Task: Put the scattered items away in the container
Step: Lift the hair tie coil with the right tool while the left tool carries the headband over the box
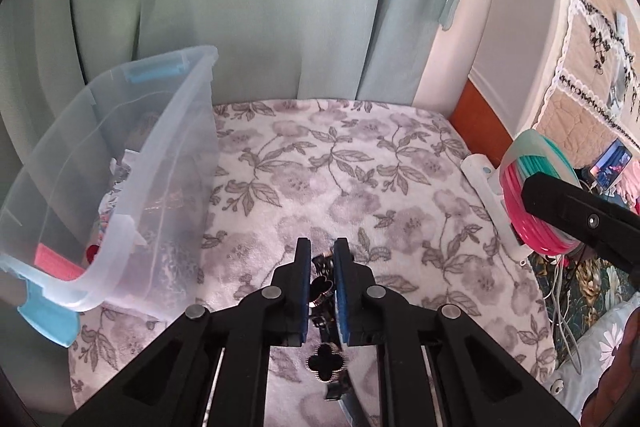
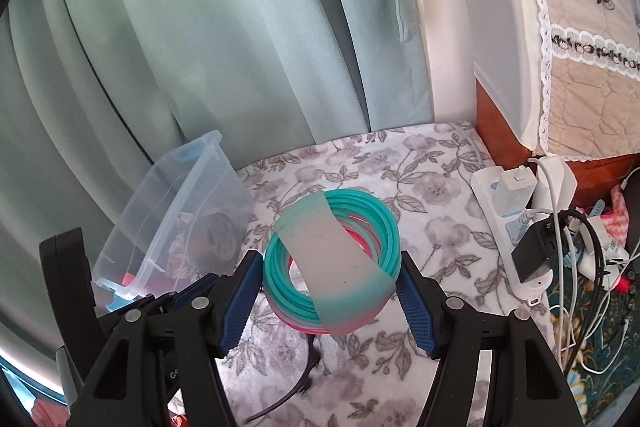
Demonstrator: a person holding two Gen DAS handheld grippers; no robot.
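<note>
My left gripper (image 1: 322, 251) is shut on a black clover-charm bracelet (image 1: 325, 367) that hangs between the blue pads above the floral blanket. The clear plastic container (image 1: 120, 163) with blue latches stands to its left, holding several items; it also shows in the right wrist view (image 2: 176, 219). My right gripper (image 2: 330, 263) is shut on a teal and pink plastic coil ring (image 2: 336, 259) wrapped by a translucent band, held above the blanket. That ring and the right gripper show at the right edge of the left wrist view (image 1: 532, 195).
A floral blanket (image 1: 360, 163) covers the surface. Green curtains (image 1: 240, 7) hang behind. A white power strip (image 2: 516, 223) with chargers and tangled cables lies at the right. A thin black headband (image 2: 296, 383) lies on the blanket under the right gripper.
</note>
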